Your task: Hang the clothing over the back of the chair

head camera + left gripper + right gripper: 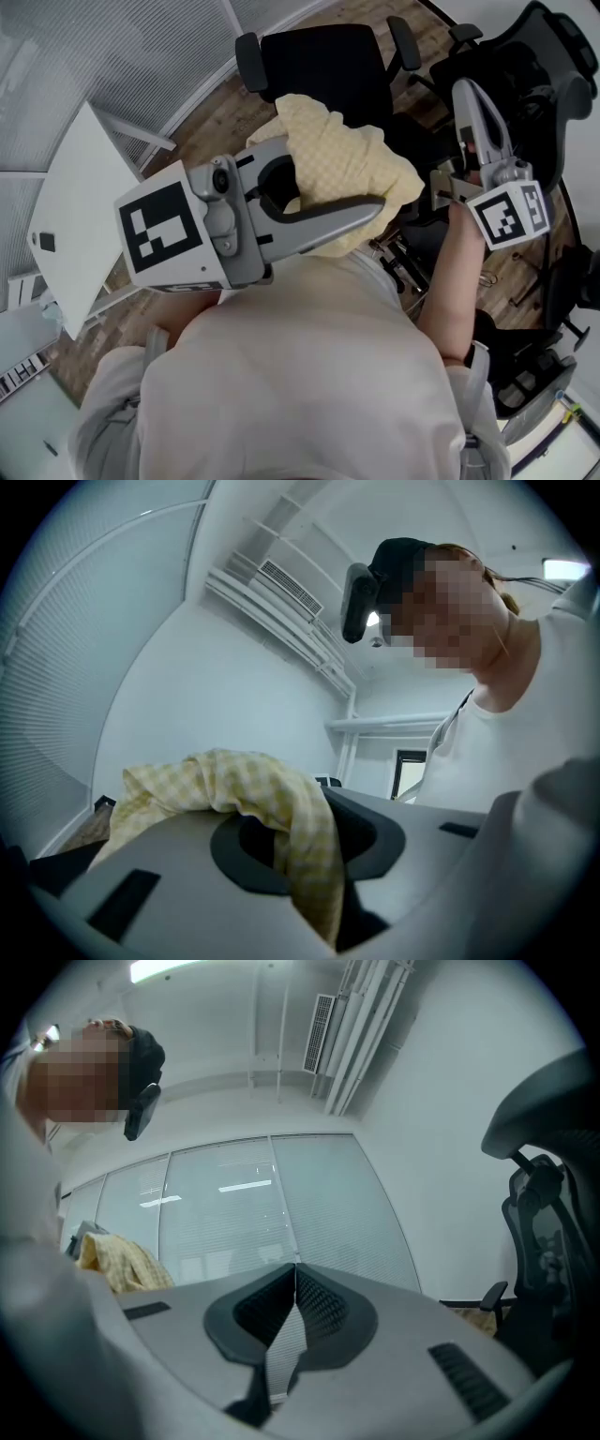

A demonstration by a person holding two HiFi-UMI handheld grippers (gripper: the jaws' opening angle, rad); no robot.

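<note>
Clothing [342, 159], a pale yellow checked piece, was bunched at the left gripper [370, 214] in the head view, held in the air in front of the person's chest. Beyond it stood a black chair [328, 61], with nothing on its back. The right gripper [469, 94] was raised off to the right, well apart from the fabric, before a second dark chair [539, 66].

In the left gripper view, the left gripper's [309, 855] jaws were clamped on a fold of the clothing [272, 803], the rest heaped over one jaw.

In the right gripper view, the right gripper [292, 1283] was clenched with nothing in it. The clothing [112, 1262] showed at the left edge.
</note>
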